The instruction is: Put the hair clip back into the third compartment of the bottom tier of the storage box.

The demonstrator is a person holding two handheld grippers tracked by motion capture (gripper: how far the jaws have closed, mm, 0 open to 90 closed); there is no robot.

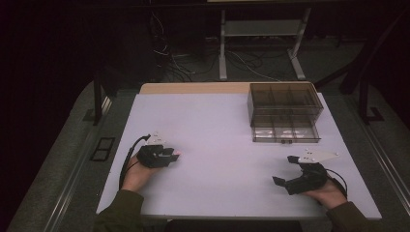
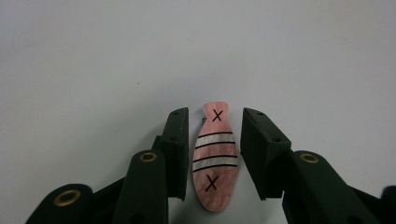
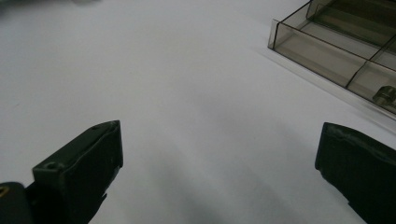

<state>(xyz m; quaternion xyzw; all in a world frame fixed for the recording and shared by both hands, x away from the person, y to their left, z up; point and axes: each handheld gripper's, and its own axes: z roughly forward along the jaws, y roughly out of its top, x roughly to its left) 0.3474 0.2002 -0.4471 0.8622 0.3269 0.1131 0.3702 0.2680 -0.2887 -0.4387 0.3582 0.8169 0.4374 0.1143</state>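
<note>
Table: white top, wood edge showing at 12 o'clock. Smoked clear organiser stands toward 1 o'clock, its lower drawer pulled out toward the person; small pale items lie in the drawer compartments, too small to identify. Nothing lies on the bare top between the organiser and either gripper. Cables and a metal frame sit on the floor beyond the table, dark and hard to read.

Left gripper: at about 8 o'clock on the table, held in the left hand, pointing toward 3 o'clock. In the left gripper view a pink fish-shaped piece lies flat on the table between the jaws, narrow end away from the camera, with two black X marks and pale bands edged in black. The left pad is at the piece's edge, seemingly touching; a thin gap shows between the piece and the right pad. Jaws narrowed around the piece but not clamped. In the high view the piece is only a pink speck at the jaw tips.

Right gripper: at about 4 o'clock, held in the right hand, jaws spread wide, nothing between them. The right gripper view shows the drawer corner at upper right, cut off by the frame, with a small metallic item inside, blurred.
</note>
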